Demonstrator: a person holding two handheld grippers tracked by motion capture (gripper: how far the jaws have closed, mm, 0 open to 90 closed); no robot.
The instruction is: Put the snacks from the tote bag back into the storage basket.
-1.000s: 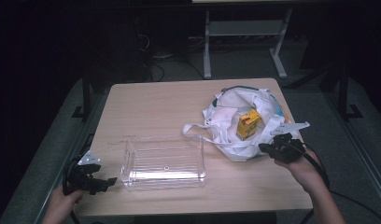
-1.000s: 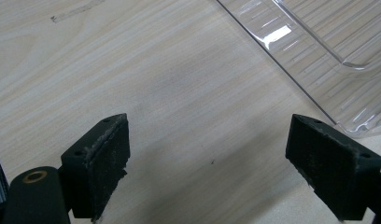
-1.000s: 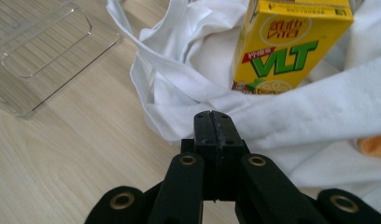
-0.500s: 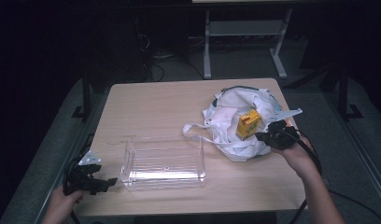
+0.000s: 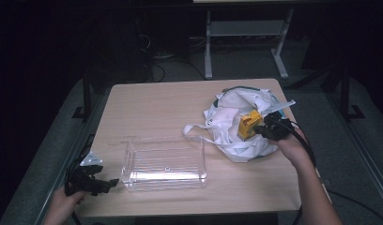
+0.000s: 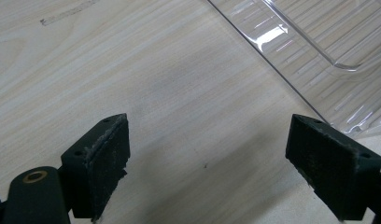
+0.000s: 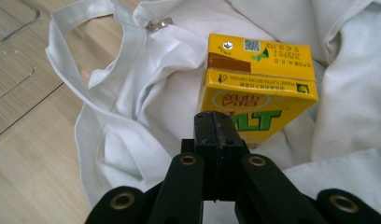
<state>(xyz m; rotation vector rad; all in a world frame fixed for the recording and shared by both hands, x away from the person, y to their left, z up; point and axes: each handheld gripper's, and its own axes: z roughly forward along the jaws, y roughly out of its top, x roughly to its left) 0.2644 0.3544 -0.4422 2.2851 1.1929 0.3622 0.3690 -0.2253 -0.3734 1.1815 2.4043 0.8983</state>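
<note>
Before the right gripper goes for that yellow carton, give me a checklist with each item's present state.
1. Right gripper jaws open for the grab: not ok, they are shut together.
2. Yellow carton in sight and uncovered: ok, it lies on the white bag.
3. Right gripper lined up with the carton: ok, its tips point at the carton's front face.
4. Clear container ready to receive: ok, it sits open on the table.
5. Left gripper free: ok, jaws open over bare table beside the container.
6. Bag fabric loose under the carton: cannot tell.
</note>
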